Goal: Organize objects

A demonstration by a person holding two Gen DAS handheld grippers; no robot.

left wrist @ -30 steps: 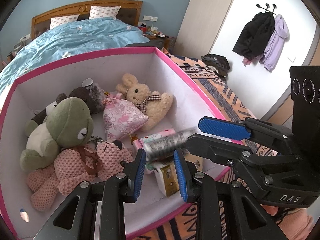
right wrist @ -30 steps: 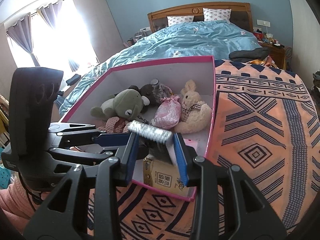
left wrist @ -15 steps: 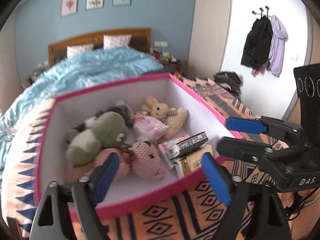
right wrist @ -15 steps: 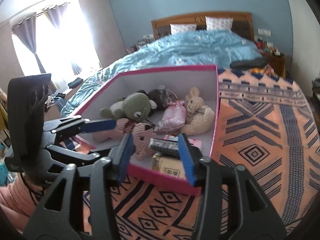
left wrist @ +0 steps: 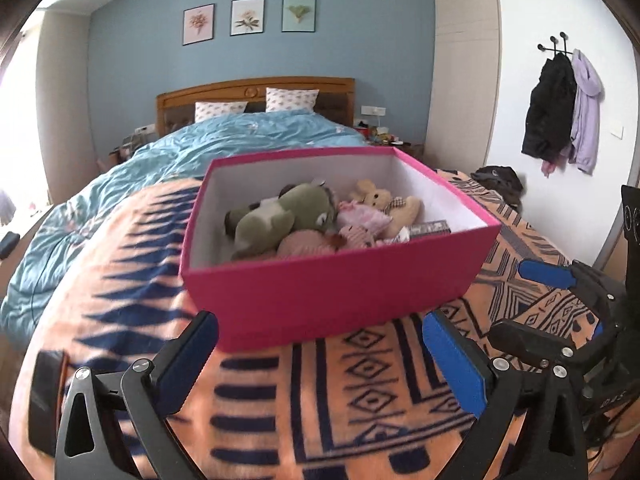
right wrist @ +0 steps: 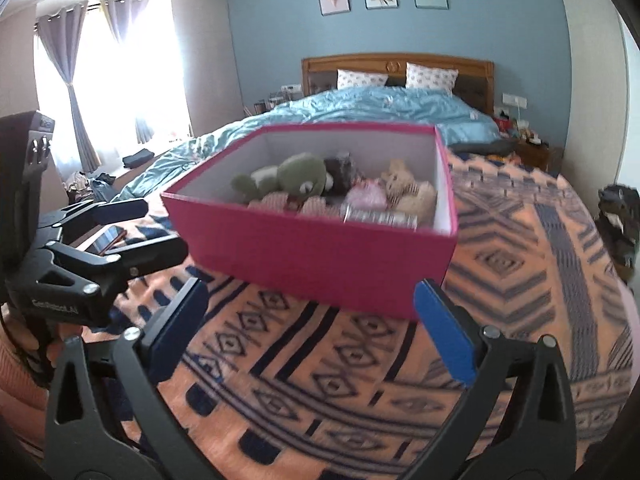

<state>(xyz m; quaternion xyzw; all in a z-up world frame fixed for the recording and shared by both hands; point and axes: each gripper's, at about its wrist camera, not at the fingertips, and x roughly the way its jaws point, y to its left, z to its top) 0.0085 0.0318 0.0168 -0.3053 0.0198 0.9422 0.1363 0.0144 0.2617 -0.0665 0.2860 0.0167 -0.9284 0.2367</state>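
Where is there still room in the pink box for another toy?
The pink box has bare floor along its left wall, beside the green frog. The middle and right are crowded with the bunny and other toys. Outside, the patterned blanket in front is free.

Black frames, blue pads, silver screws

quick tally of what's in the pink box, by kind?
In the pink box, as far as visible:
Plush toys: 4 (green frog, dark plush behind it, cream bunny, pink knit toy)
Pink fabric pouch: 1
Dark barcoded pack: 1
Total: 6. Anything underneath is hidden.
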